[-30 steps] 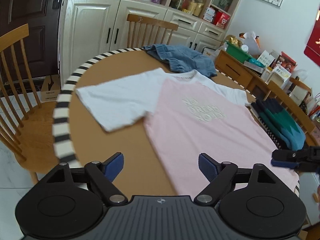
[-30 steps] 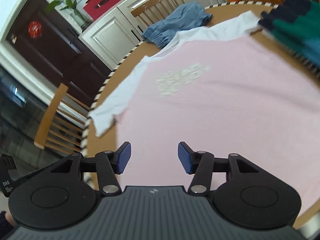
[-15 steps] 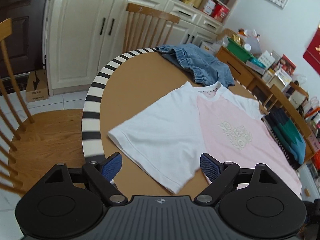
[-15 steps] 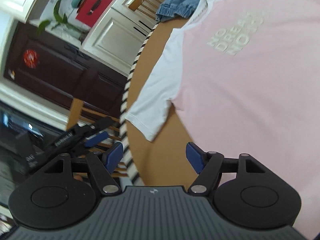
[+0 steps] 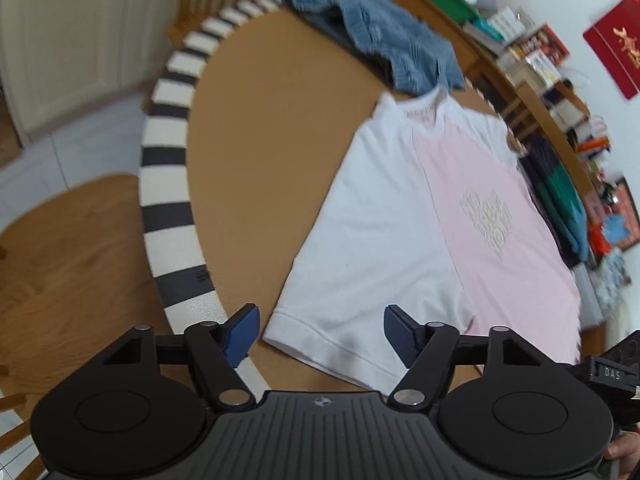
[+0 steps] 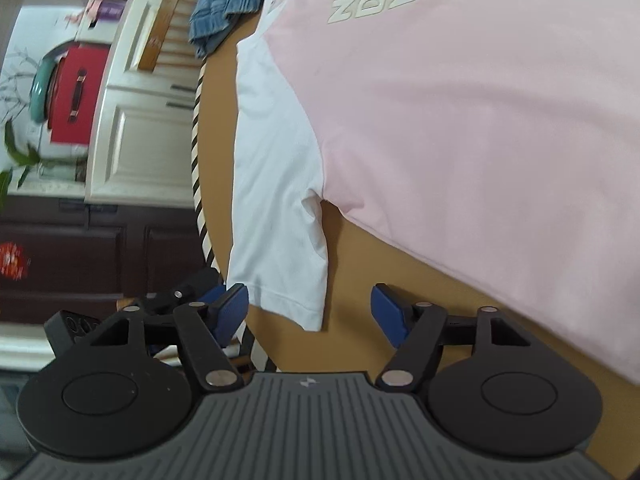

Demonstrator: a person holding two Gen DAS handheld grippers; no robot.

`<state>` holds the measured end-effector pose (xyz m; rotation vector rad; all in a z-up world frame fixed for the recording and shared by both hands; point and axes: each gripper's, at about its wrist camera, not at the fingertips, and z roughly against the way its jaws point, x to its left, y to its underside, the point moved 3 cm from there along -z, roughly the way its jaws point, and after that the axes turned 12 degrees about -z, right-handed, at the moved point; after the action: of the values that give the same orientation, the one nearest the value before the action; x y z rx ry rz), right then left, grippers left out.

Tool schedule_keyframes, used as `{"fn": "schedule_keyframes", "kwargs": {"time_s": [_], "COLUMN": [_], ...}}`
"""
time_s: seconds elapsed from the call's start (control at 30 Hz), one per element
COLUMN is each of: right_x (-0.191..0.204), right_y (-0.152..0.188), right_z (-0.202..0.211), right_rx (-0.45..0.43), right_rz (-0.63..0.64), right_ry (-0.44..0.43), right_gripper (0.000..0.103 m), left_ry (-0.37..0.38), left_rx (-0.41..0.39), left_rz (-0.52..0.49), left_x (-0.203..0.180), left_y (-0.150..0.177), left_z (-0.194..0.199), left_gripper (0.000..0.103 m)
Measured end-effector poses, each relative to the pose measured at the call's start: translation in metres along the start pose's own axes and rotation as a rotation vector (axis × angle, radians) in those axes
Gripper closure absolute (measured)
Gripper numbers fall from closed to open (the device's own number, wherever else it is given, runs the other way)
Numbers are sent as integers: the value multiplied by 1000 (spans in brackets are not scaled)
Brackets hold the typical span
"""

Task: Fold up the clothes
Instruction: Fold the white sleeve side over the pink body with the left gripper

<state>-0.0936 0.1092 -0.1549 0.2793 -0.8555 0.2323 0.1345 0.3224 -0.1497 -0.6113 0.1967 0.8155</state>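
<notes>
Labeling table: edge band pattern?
Black-and-white stripes on the table edge band; left wrist view.

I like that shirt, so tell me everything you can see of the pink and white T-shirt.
The T-shirt lies flat, face up, on the round wooden table. Its body is pink, its short sleeves and shoulders white, with pale raised lettering on the chest. It looks like soft cotton. Its collar touches the blue denim garment. Neither gripper touches it.

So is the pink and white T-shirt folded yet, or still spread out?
Still spread flat. The T-shirt lies open on the table, printed front up, its white sleeve extended and unfolded.
</notes>
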Motion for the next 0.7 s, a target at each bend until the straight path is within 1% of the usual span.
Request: {"fn": "schedule_keyframes", "kwargs": {"time_s": [0.03, 0.07, 0.13, 0.2, 0.27, 0.37, 0.4, 0.47, 0.53, 0.57, 0.6, 0.63, 0.67, 0.7], "right_x": [1, 2, 5, 11, 17, 20, 21, 25, 27, 29, 31, 31, 32, 32], "right_y": [5, 11, 26, 43, 56, 69, 73, 77, 81, 81, 81, 82, 80, 79], "right_z": [-4, -9, -19, -28, -32, -37, -38, -41, -42, -42, -43, -44, -45, -45], "right_rx": [-17, -36, -70, -120, -197, -285, -306, -337, -365, -378, -391, -400, -410, -413], "right_rz": [-13, -26, -43, -21, 0, -11, 1, 24, 42, 52, 62, 76, 92, 105], "right_ry": [9, 22, 56, 83, 132, 168, 183, 208, 230, 239, 248, 261, 280, 294], "right_gripper": [42, 49, 55, 55, 56, 57, 57, 59, 59, 61, 64, 72, 82, 85], "left_ry": [39, 70, 115, 156, 184, 224, 234, 255, 252, 247, 249, 251, 254, 253], "left_rx": [5, 28, 75, 108, 134, 170, 176, 186, 180, 178, 180, 182, 187, 190], "left_rz": [-17, -34, -74, -130, -188, -230, -242, -266, -298, -306, -308, -311, -302, -291], "left_x": [4, 8, 11, 12, 12, 11, 11, 11, 10, 9, 9, 9, 9, 10], "left_y": [-5, -9, -16, -19, -21, -22, -22, -20, -18, -18, -17, -16, -15, -14], "left_z": [-3, -6, -9, -12, -14, -16, -17, -18, -18, -17, -17, -18, -18, -19], "left_gripper": [35, 35, 36, 36, 35, 36, 39, 40, 44, 45, 48, 58, 63, 73]}}
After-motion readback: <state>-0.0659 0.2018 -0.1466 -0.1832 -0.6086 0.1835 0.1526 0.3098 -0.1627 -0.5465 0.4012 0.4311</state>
